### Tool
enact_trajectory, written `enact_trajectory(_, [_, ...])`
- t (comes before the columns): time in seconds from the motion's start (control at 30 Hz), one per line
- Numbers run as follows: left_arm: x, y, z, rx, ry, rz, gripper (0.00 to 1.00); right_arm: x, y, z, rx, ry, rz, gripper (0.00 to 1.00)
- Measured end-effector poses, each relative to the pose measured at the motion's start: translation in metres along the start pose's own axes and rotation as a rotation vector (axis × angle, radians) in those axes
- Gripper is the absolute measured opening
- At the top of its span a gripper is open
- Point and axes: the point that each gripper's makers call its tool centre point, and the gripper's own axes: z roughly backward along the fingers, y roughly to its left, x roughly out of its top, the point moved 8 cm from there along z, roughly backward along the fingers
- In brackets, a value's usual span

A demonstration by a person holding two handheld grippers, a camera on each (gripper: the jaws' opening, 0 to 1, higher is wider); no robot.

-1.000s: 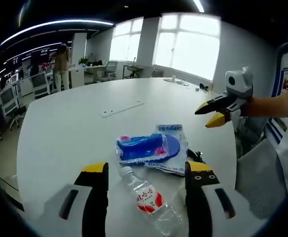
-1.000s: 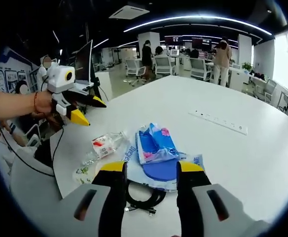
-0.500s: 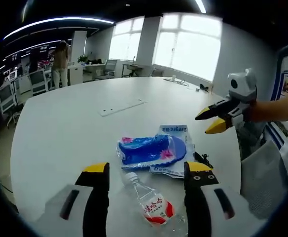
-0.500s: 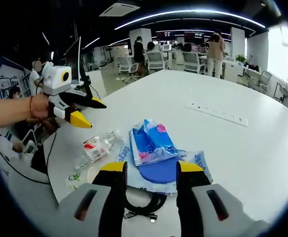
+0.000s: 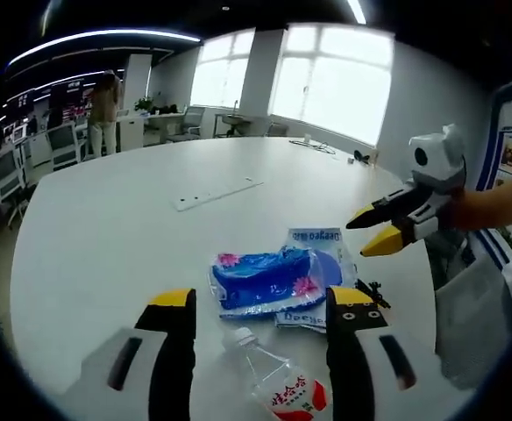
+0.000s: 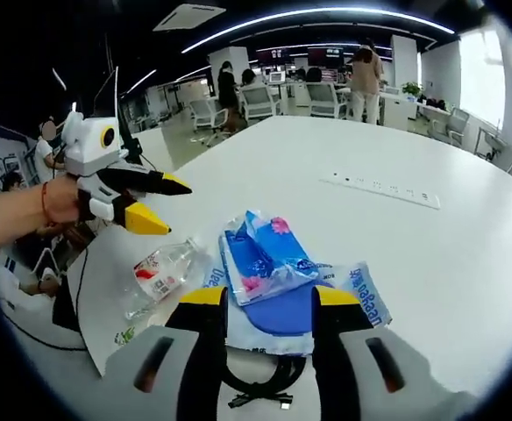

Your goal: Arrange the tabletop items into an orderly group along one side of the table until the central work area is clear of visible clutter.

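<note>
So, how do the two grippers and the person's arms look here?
Each gripper has two black jaws with yellow tips on a pale grey body, with a dark slot on each side. The left gripper and the right gripper look the same from outside: white housing, black and yellow pointed jaws. A red band circles the left wrist. The forearms are bare, no sleeves.

I see a smooth white desk (image 5: 107, 228) with a faint sheen, and on it a clear, glossy plastic bottle (image 5: 278, 386) with a red-and-white paper-like label. At about 12 o'clock from my left claw (image 5: 260, 307) lies a shiny, crinkled blue plastic pack (image 5: 265, 276) on a flat, glossy white-and-blue plastic bag (image 5: 322, 250). My right claw (image 6: 260, 303) has matt black plastic jaws with smooth yellow tips, and a black rubbery cable (image 6: 260, 381) lies at its 6 o'clock.
</note>
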Motion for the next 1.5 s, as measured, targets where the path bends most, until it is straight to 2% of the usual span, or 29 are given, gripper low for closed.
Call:
enact_trajectory(0.53, [-0.004, 0.018, -0.024, 0.007, 0.019, 0.012, 0.57, -0.007, 0.001, -0.026, -0.045, 0.051, -0.073, 0.35])
enact_trajectory(1.17, [-0.009, 0.038, -0.053, 0.011, 0.064, 0.014, 0.52, -0.014, -0.002, -0.046, -0.091, 0.085, -0.135, 0.34])
enact_trajectory(1.5, [-0.014, 0.044, -0.065, 0.018, 0.09, 0.014, 0.49, -0.015, -0.002, -0.052, -0.101, 0.096, -0.162, 0.31])
